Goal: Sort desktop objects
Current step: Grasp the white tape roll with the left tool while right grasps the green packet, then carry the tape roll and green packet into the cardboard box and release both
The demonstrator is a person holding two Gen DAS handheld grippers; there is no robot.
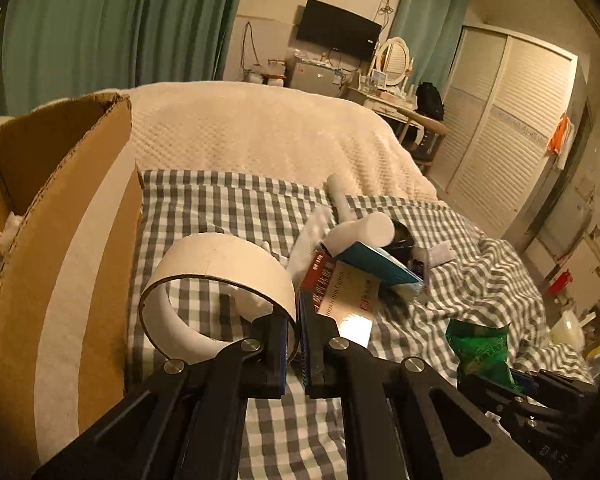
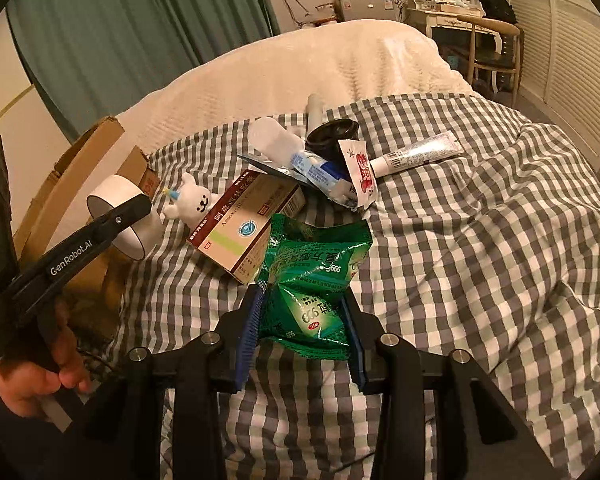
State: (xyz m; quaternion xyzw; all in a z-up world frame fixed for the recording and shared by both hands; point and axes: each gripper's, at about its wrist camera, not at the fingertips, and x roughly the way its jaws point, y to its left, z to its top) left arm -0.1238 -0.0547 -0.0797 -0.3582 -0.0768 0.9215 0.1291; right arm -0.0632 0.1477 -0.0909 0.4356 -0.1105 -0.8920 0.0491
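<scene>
**Two items lifted, most of the pile still on the bed**

The left tool [image 1: 298,340] has its blue pads pinched together on the wall of a white ring-shaped tape roll with a brown inner core [image 1: 216,276], which hangs clear of the grey-and-white checked cloth [image 1: 228,208] spread on the bed. In the left wrist view the open brown cardboard box [image 1: 60,216] stands at about 9 o'clock from the roll, just beside it; something pale lies inside it, too hidden to name.

The right tool [image 2: 304,320] stands part-way open, its pads pressing both sides of a crumpled green foil sachet pack with white print [image 2: 316,280], held above the cloth.

Neither item looks to have reached the box yet, so I judge the sorting to be at an early or middle stage. Left on the cloth, at about 12 o'clock from the green pack in the right wrist view, is a loose heap: a red-and-cream cardboard medicine box [image 2: 248,224], a small white plush bear [image 2: 192,202] at 10 o'clock, a white-and-blue squeezed tube [image 2: 320,172], a long white tube with a barcode [image 2: 416,152] at 1 o'clock, a round black lid-like object [image 2: 332,134], a clear plastic bottle [image 2: 274,138] and a red-and-white sachet [image 2: 360,172]. All of these are still to be handled.
</scene>
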